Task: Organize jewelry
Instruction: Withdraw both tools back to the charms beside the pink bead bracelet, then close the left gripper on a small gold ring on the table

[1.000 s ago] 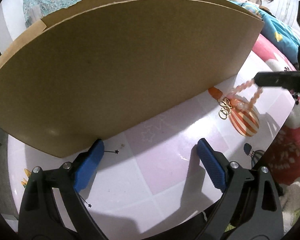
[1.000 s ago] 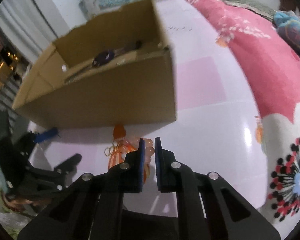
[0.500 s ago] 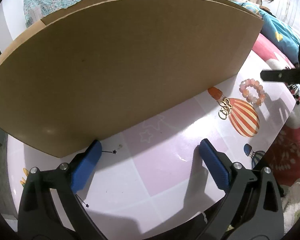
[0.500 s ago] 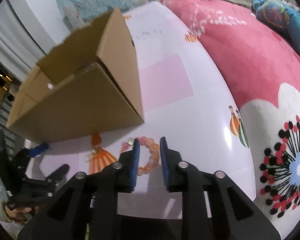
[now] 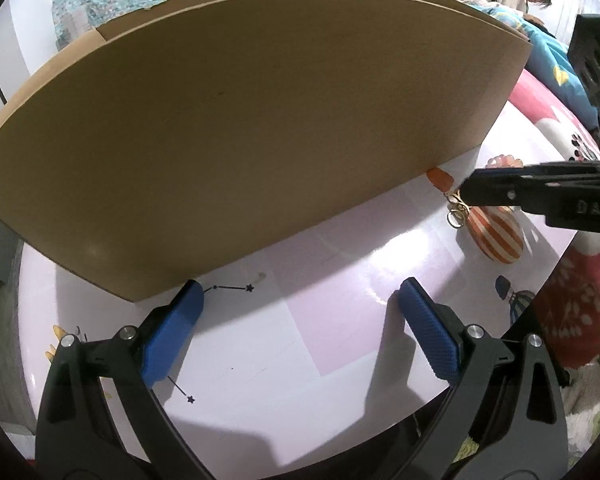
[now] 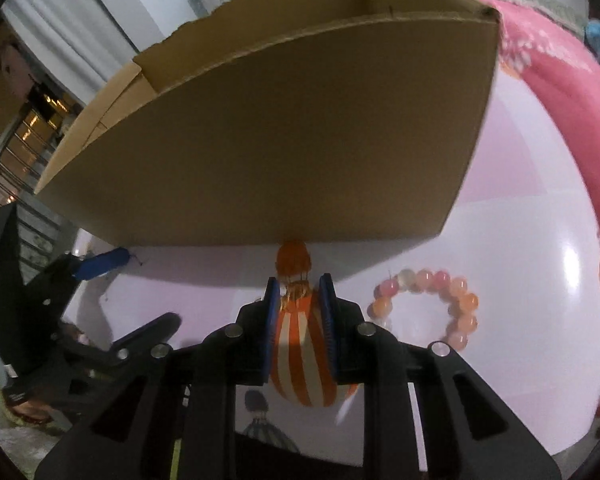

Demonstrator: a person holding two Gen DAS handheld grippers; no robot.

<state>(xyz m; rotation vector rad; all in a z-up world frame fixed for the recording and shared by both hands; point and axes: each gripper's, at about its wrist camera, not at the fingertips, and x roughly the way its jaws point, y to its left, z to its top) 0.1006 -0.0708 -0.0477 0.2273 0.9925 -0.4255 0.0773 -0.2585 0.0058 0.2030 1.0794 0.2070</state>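
Since a second ago the right gripper [image 6: 296, 284] has let the bracelet [image 6: 440, 279] go and dropped onto the gold rings [image 6: 294, 292]; the left one has not shifted.

In the left wrist view, the left gripper [image 5: 300, 286] points steeply down at the table [image 5: 300, 340], jaws wide and empty. Its left pad touches or nearly touches the foot of the box [image 5: 260, 120], which fills everything from 9 to 1 o'clock.

At 3 o'clock lie the rings, linked loops flat on the cloth just before the box wall. They look light, thin, hard and slick, likely to skid or slip out of a loose pinch. Closing across the cluster where the loops overlap looks the safest hold.

Above them the right gripper tilts steeply down, jaws only a narrow gap apart. The rings sit between the pad tips, seemingly not yet pinched.

At 3 o'clock of the right wrist view, the bracelet lies loose on the table, near the box's corner.
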